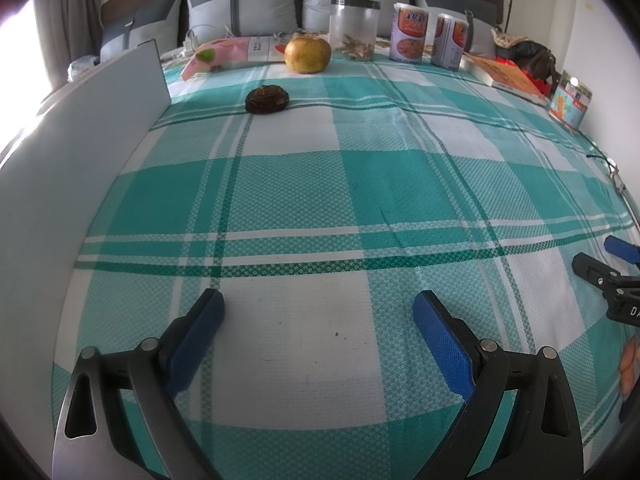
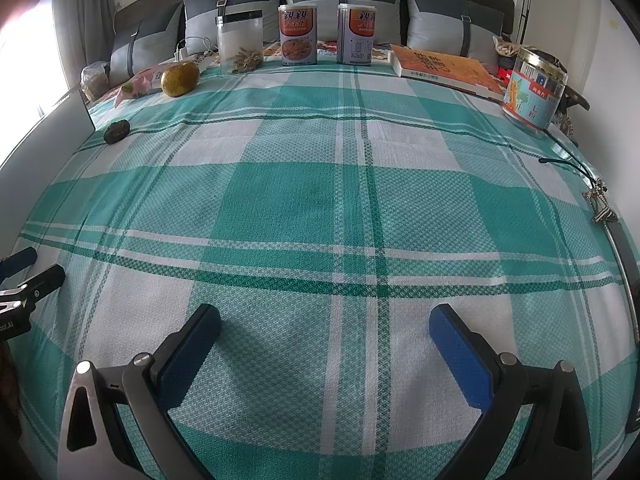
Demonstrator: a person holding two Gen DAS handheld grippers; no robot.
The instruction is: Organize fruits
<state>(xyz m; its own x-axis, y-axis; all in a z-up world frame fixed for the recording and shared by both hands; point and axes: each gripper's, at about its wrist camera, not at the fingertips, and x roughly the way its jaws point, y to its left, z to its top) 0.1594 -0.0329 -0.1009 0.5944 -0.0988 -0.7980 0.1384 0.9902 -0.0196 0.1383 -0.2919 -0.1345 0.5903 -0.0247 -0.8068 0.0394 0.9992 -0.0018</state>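
A yellow-green round fruit (image 1: 307,55) sits at the far side of the checked cloth; it also shows in the right wrist view (image 2: 179,78). A small dark brown flattened fruit (image 1: 267,99) lies in front of it, also far left in the right wrist view (image 2: 116,131). My left gripper (image 1: 318,304) is open and empty, low over the near cloth. My right gripper (image 2: 325,318) is open and empty, also near. The right gripper's fingers (image 1: 592,270) show at the left view's right edge.
A grey panel (image 1: 80,168) stands along the left. At the back: a clear jar (image 1: 353,28), two printed cans (image 1: 410,32), a pink packet (image 1: 216,54), an orange book (image 2: 444,66), a labelled jar (image 2: 532,90). Keys (image 2: 600,204) lie right.
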